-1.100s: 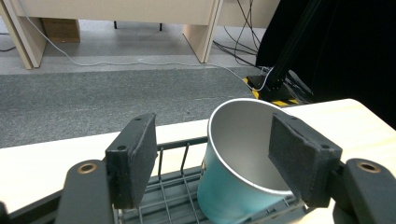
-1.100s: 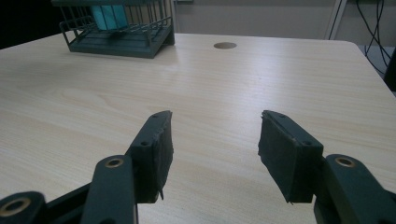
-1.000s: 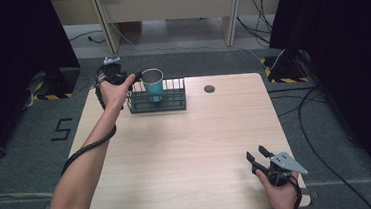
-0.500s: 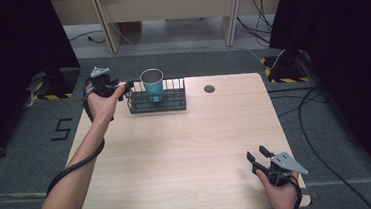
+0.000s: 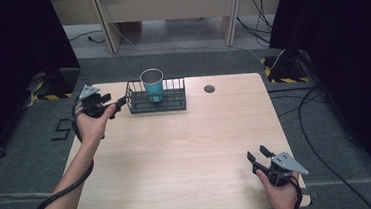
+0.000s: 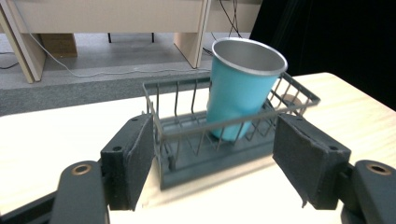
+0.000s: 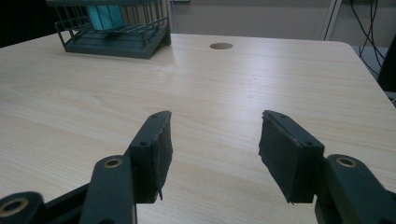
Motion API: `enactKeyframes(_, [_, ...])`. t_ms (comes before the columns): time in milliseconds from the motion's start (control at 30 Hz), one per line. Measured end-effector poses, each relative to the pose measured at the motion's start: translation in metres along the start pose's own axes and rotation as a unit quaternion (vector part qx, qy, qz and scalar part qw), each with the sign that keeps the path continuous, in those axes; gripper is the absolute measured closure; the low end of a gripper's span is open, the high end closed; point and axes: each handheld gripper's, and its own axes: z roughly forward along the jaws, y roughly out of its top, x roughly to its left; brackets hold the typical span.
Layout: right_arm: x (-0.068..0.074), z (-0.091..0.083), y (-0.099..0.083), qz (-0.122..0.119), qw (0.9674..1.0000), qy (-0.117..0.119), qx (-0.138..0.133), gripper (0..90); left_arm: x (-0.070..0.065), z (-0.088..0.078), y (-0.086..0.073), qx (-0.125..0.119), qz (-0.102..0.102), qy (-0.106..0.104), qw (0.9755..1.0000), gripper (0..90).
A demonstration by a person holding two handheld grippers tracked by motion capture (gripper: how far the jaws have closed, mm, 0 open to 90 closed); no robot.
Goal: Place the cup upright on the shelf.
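The left gripper (image 5: 119, 101) has its jaws spread wide with nothing between the pads — it sits just beside the left end of the wire rack (image 5: 156, 101). The right gripper (image 5: 256, 156), well apart from the rack near the surface's (image 5: 187, 149) front right corner, is likewise wide open and empty. A teal cup (image 6: 242, 88) with a silver rim and inside stands upright in the rack.

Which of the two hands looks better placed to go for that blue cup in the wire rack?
Probably the left. The left hand-held gripper sits open just beside the wire rack holding the blue cup. The right hand-held gripper is open at the table's near corner, far away.
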Motion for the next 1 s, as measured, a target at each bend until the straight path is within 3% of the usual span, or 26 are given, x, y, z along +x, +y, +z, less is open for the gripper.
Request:
enactKeyframes(167, [0.001, 0.0, 0.0, -0.001, 1.0, 0.001, 0.001, 44.2, 0.0, -0.011, -0.025, 0.007, 0.006, -0.012, 0.9999, 27.7])
enactKeyframes(600, [0.003, 0.001, 0.0, -0.003, 1.0, 0.0, 0.001, 44.2, -0.001, -0.042, -0.093, 0.014, 0.019, -0.015, 0.9996, 26.6])
enactKeyframes(833, [0.004, 0.001, 0.001, -0.003, 1.0, 0.0, 0.002, 44.2, 0.0, -0.052, -0.116, 0.012, 0.027, -0.011, 0.9995, 26.6])
enactKeyframes(1000, [0.004, 0.002, 0.001, -0.006, 1.0, 0.001, 0.001, 44.2, 0.001, -0.054, -0.129, 0.005, 0.012, -0.012, 0.9998, 26.6])
